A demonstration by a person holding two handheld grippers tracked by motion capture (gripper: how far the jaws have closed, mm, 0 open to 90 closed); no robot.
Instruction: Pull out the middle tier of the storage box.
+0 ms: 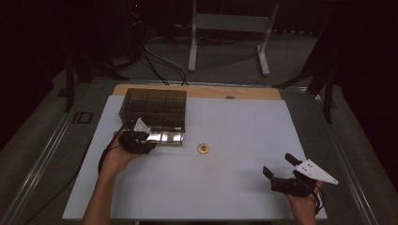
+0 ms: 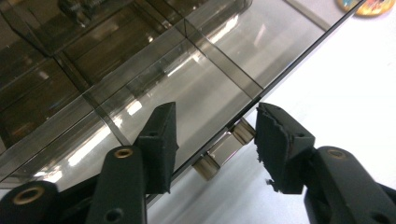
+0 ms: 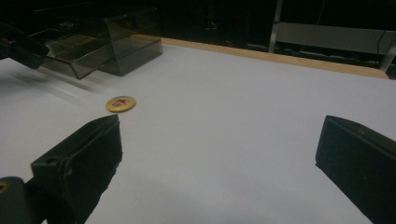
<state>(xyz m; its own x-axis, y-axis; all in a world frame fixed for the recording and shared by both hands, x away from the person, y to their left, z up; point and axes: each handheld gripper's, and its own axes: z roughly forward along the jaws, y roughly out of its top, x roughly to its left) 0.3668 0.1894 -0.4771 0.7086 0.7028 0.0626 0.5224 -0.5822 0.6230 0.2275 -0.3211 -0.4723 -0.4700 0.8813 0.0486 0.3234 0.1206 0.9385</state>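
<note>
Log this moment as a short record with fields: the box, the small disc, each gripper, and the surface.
box: smoked clear organizer box with divided compartments, at the table's far left; its drawer is pulled partly out toward the person
left gripper: open, jaws astride the drawer's front edge at its metal handle
right gripper: open, holding nothing, at the near right
disc: small yellow badge lying flat, apart from the box, right of the drawer
surface: white sheet over a wooden table
</note>
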